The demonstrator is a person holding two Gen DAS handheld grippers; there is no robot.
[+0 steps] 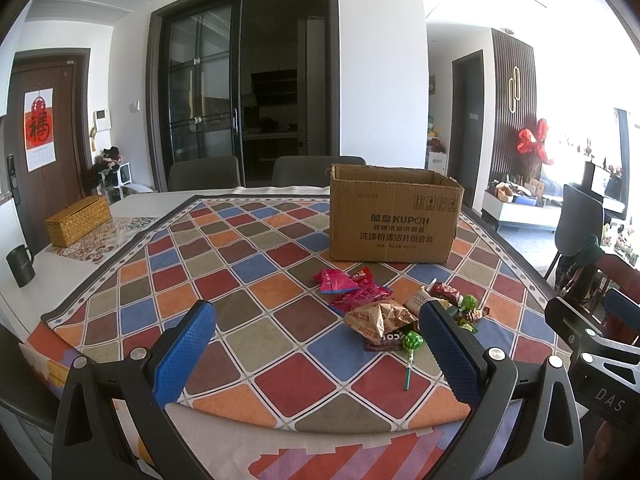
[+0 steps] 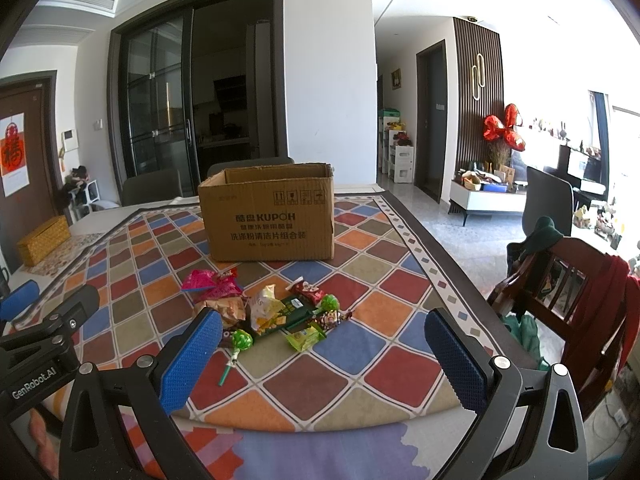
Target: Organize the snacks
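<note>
A pile of snack packets (image 1: pixel 384 312) lies on the checkered tablecloth (image 1: pixel 256 280) in front of an open cardboard box (image 1: pixel 394 216). The pile holds pink packets (image 1: pixel 336 282), a brown bag (image 1: pixel 374 316) and a green lollipop (image 1: pixel 412 342). In the right wrist view the pile (image 2: pixel 272 312), the lollipop (image 2: pixel 241 340), a green packet (image 2: pixel 306 338) and the box (image 2: pixel 272 216) show. My left gripper (image 1: pixel 316 352) is open and empty, near the table's front edge, left of the pile. My right gripper (image 2: pixel 324 360) is open and empty, just in front of the pile.
A woven tissue box (image 1: pixel 78 220) and a dark mug (image 1: pixel 20 266) stand at the table's left. Grey chairs (image 1: pixel 204 174) stand behind the table. A wooden chair with red clothing (image 2: pixel 576 292) stands right of the table.
</note>
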